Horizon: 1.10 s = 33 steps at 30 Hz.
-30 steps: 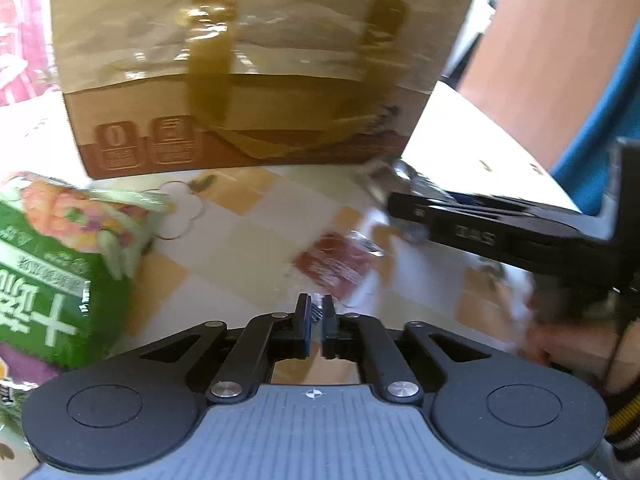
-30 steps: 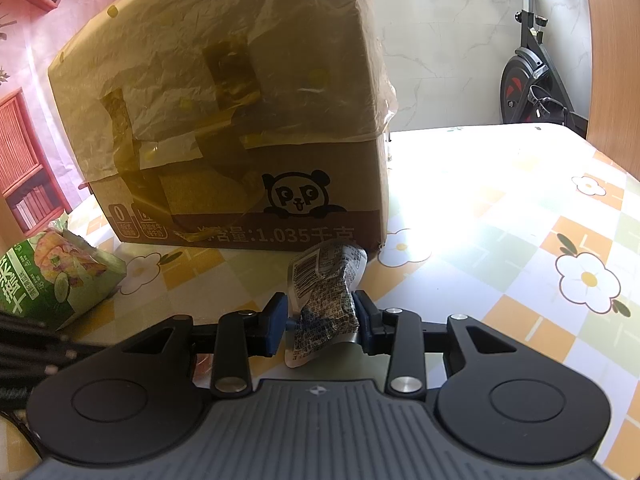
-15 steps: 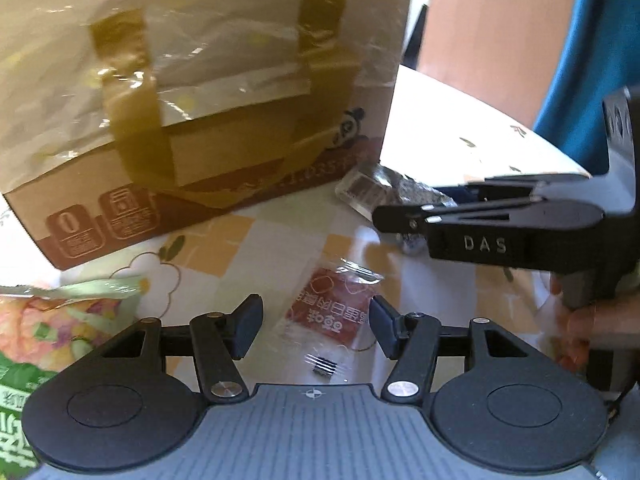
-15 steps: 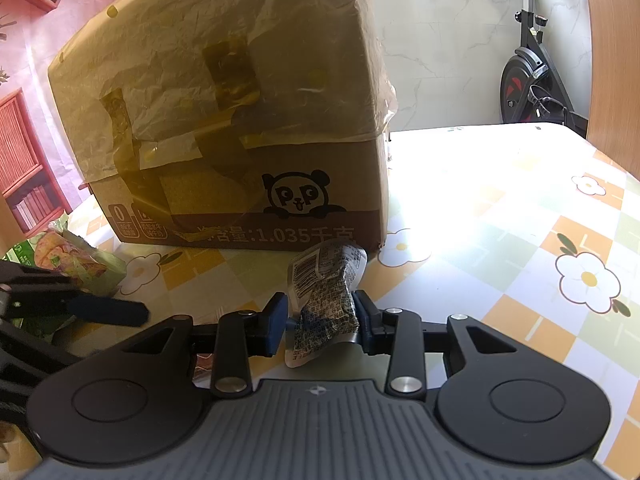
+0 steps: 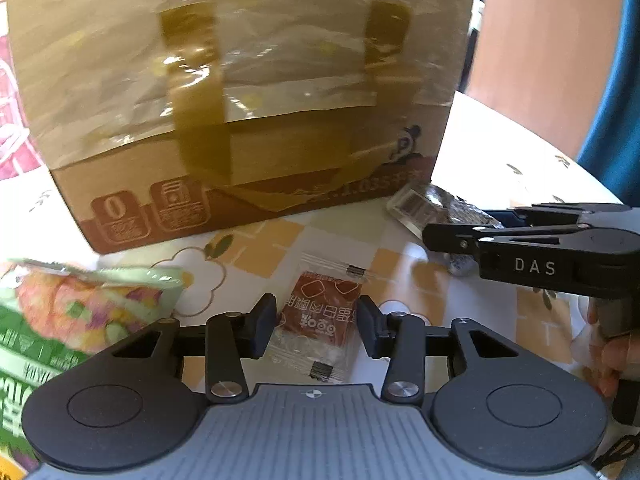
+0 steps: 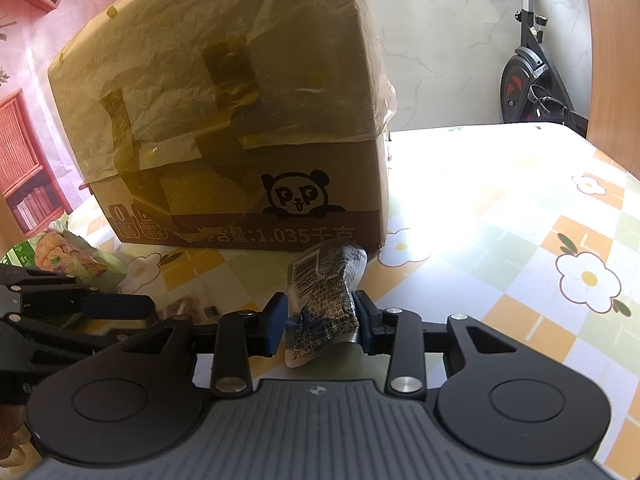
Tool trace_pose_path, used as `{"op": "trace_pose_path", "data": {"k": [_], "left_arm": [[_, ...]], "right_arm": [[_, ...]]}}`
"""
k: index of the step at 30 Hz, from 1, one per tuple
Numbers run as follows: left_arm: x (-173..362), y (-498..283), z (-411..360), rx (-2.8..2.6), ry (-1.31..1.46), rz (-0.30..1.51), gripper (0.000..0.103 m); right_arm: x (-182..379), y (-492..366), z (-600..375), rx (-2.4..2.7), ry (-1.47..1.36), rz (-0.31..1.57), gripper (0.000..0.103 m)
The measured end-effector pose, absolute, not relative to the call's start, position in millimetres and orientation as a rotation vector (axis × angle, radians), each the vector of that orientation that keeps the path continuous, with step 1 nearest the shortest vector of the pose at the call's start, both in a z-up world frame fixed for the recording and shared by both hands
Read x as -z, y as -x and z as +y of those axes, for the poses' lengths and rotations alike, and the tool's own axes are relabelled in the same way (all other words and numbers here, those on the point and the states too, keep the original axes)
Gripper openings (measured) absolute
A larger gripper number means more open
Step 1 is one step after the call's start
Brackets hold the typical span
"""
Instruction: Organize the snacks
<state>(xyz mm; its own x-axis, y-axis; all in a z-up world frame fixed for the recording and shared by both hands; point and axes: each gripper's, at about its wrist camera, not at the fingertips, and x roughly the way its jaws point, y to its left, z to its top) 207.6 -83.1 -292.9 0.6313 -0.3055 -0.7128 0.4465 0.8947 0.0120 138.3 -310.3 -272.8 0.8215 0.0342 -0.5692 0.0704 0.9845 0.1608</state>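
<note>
A small red-brown snack packet (image 5: 316,320) in clear wrap lies flat on the table between the fingers of my left gripper (image 5: 316,330). The jaws are closing and stand just beside the wrap's edges; the packet looks unsqueezed. My right gripper (image 6: 320,322) is shut on a silver printed snack packet (image 6: 324,304), held just above the table. In the left wrist view the right gripper (image 5: 452,236) reaches in from the right with the silver packet (image 5: 424,204). In the right wrist view the left gripper (image 6: 140,312) shows at the left, over the blurred red packet (image 6: 188,308).
A tall cardboard box (image 5: 240,100) with a panda logo, film and tape stands right behind both packets. A green snack bag (image 5: 60,320) lies at the left. The flower-pattern tablecloth (image 6: 520,240) stretches right. A person's hand (image 5: 612,356) holds the right gripper. An exercise bike (image 6: 536,80) stands beyond.
My left gripper went from shut to wide open, came over the red packet, and its jaws now stand narrower around it. The right gripper and its silver packet have not moved.
</note>
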Motion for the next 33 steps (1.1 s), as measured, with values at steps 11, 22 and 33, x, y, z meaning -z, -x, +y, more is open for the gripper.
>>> {"op": "trace_pose_path", "data": {"k": [11, 22, 33], "left_arm": [[269.3, -194.6, -75.6, 0.411, -0.114, 0.721, 0.043], [218.1, -172.5, -58.1, 0.434, -0.086, 0.628, 0.043], [139.5, -161.2, -32.3, 0.426, -0.055, 0.441, 0.043]], "right_arm": [[274.2, -139.8, -308.8, 0.024, -0.170, 0.608, 0.037], [244.6, -117.6, -314.5, 0.016, -0.222, 0.533, 0.033], [161.1, -89.8, -278.8, -0.102, -0.145, 0.373, 0.033]]}}
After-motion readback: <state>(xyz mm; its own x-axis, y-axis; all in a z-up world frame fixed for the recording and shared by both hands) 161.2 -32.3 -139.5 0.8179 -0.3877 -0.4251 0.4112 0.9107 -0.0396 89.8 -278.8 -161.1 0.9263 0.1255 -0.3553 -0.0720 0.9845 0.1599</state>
